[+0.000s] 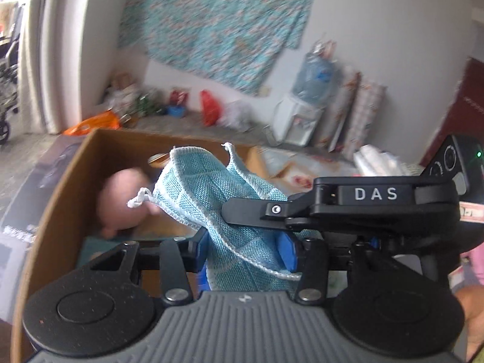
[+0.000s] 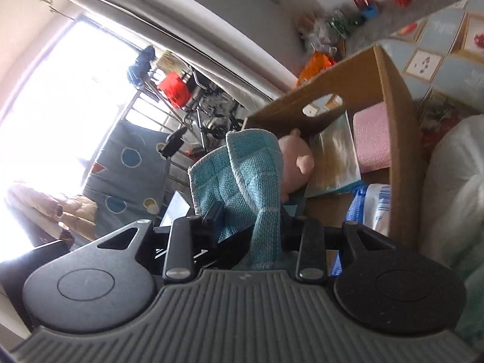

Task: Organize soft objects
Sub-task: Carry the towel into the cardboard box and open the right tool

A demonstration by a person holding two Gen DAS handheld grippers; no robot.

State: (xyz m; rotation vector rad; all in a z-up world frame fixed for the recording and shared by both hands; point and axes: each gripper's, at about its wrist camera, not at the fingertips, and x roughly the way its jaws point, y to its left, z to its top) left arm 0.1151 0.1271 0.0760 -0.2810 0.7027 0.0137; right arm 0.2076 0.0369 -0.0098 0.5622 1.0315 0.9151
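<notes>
A light blue woven cloth (image 1: pixel 208 190) with white trim is held by both grippers above an open cardboard box (image 1: pixel 63 187). My left gripper (image 1: pixel 248 251) is shut on its lower part. My right gripper, seen from the left wrist view (image 1: pixel 242 211), enters from the right and pinches the same cloth. In the right wrist view the cloth (image 2: pixel 242 175) stands bunched between my right gripper's (image 2: pixel 251 227) closed fingers. A pink plush pig (image 1: pixel 124 199) lies inside the box; it also shows in the right wrist view (image 2: pixel 295 160).
The box (image 2: pixel 393 115) also holds a pink sponge-like pad (image 2: pixel 370 139), a flat pale packet (image 2: pixel 332 157) and a blue-white package (image 2: pixel 369 202). Bags (image 1: pixel 210 107), a water dispenser (image 1: pixel 302 112) and rolled mats (image 1: pixel 357 112) line the far wall. A white bundle (image 2: pixel 453 187) lies beside the box.
</notes>
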